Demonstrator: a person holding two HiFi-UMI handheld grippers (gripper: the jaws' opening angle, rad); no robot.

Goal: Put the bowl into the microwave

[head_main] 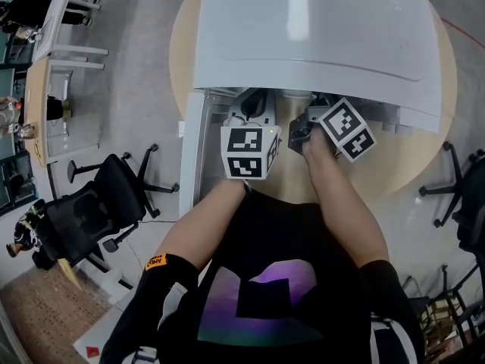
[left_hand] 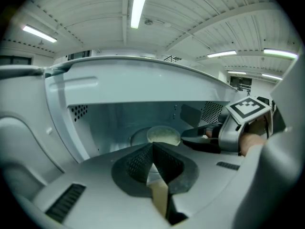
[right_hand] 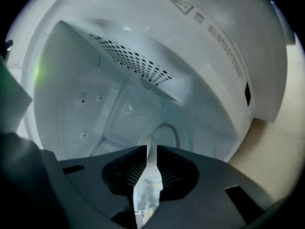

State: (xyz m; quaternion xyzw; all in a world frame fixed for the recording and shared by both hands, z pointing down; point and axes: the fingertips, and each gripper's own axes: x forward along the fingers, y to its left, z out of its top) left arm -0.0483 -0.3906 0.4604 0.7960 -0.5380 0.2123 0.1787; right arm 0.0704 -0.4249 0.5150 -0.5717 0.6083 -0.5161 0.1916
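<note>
Placement: bowl point(left_hand: 163, 135) sits inside microwave point(left_hand: 119, 85) | right tongs point(right_hand: 148, 163) clamped on its rim, left tongs point(left_hand: 153, 156) together, empty | next, likely: release, withdraw.

There was one microwave point(head_main: 318, 29) on one round worktop point(head_main: 417, 161), with one bowl point(left_hand: 164, 135) inside it. Two grippers were in view: the left gripper point(left_hand: 153, 149) and the right gripper point(right_hand: 148, 151). Two office chairs stood beyond the worktop's edges: a left chair point(head_main: 98, 203) and a right chair point(head_main: 458, 188).
</note>
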